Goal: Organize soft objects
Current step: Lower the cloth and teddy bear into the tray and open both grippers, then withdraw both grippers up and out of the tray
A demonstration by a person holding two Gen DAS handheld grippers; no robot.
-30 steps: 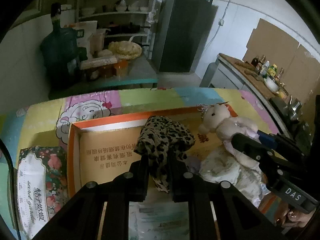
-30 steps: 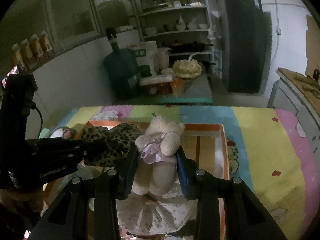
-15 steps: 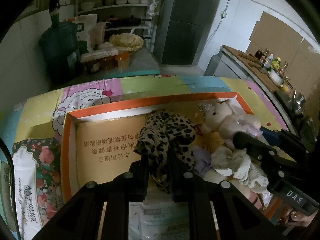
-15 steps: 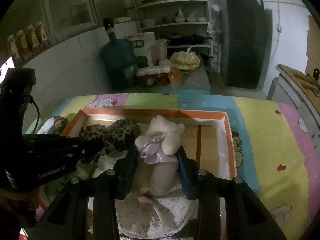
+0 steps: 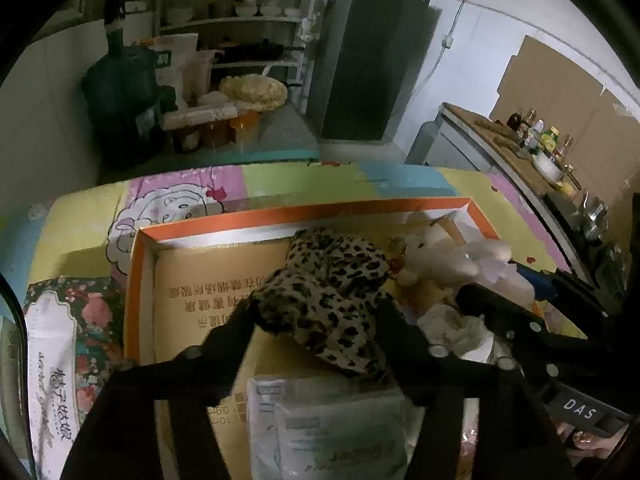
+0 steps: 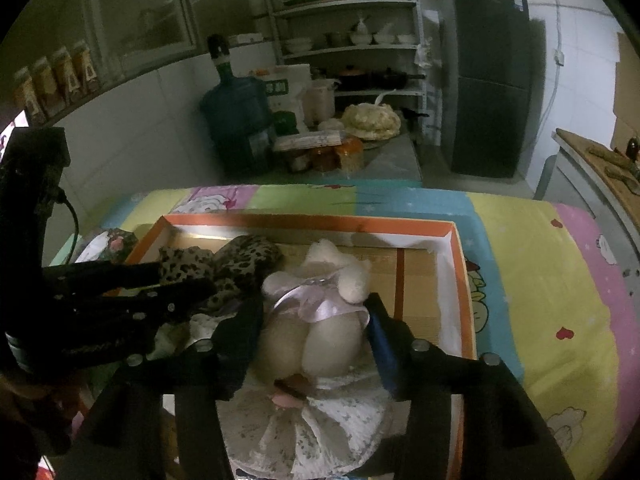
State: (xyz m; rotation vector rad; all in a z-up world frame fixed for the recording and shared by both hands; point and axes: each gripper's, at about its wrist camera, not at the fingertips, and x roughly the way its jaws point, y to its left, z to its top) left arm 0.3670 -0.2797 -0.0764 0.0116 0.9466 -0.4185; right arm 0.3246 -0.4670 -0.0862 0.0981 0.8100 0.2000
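Orange-rimmed cardboard box (image 5: 138, 280), shallow and open, sits on a table covered with a pastel cartoon-print cloth (image 6: 540, 264). Inside it, a leopard-print soft item (image 5: 328, 292) lies near the middle of the box floor, draped partly over a plastic-wrapped packet (image 5: 340, 424) at the near edge. The left gripper (image 5: 316, 312) has just been opening: its jaws now stand spread on either side of the leopard item, which lies between them, no longer pinched. Toward the box's right side a cream plush doll in a lilac dress (image 6: 320, 312) rests on a floral white cloth (image 6: 320, 420), its head pointing to the far wall of the box. The right gripper (image 6: 312, 324) has likewise just been opening; its jaws flank the doll's legs, the blue pad close beside the right leg, contact uncertain. A floral-patterned packet (image 5: 60, 344) lies on the cloth outside the box's left wall.
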